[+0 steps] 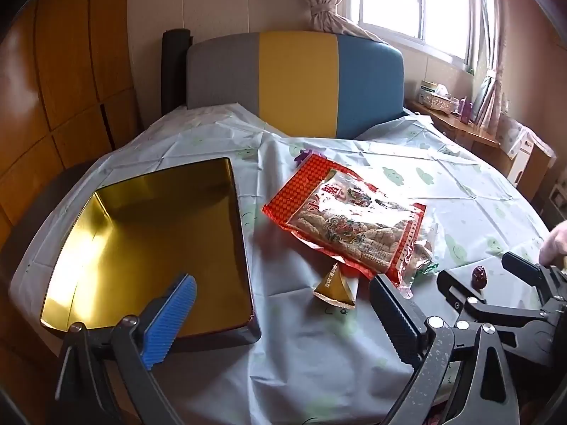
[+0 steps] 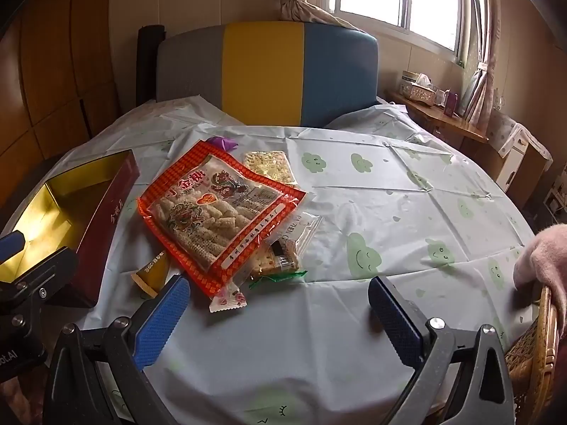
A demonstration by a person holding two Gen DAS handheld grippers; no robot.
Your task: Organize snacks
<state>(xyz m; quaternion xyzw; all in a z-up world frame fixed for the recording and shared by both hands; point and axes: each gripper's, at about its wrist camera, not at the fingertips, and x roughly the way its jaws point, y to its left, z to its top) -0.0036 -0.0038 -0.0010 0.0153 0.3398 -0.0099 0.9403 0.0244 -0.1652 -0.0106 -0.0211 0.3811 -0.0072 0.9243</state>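
An open box [image 1: 141,248] with a shiny gold inside and dark red sides [image 2: 106,212] stands on the left of the table. To its right lies a red bag of puffed rice sticks [image 2: 219,209], also seen as the red bag [image 1: 347,219]. A gold cone packet [image 1: 335,292], a clear bag of biscuits [image 2: 283,255], a pink candy [image 2: 226,299] and a noodle cake packet [image 2: 269,166] lie around it. A dark red date [image 1: 479,274] rests on the cloth. My left gripper [image 1: 283,315] and right gripper [image 2: 276,304] hover wide open, holding nothing.
A pale cloth with green clouds [image 2: 389,194] covers the round table. A grey, yellow and blue headboard [image 2: 265,71] stands behind it. A pink sleeve [image 2: 545,255] and a wicker chair [image 2: 531,347] are at the right edge. A wooden shelf [image 2: 443,120] sits under the window.
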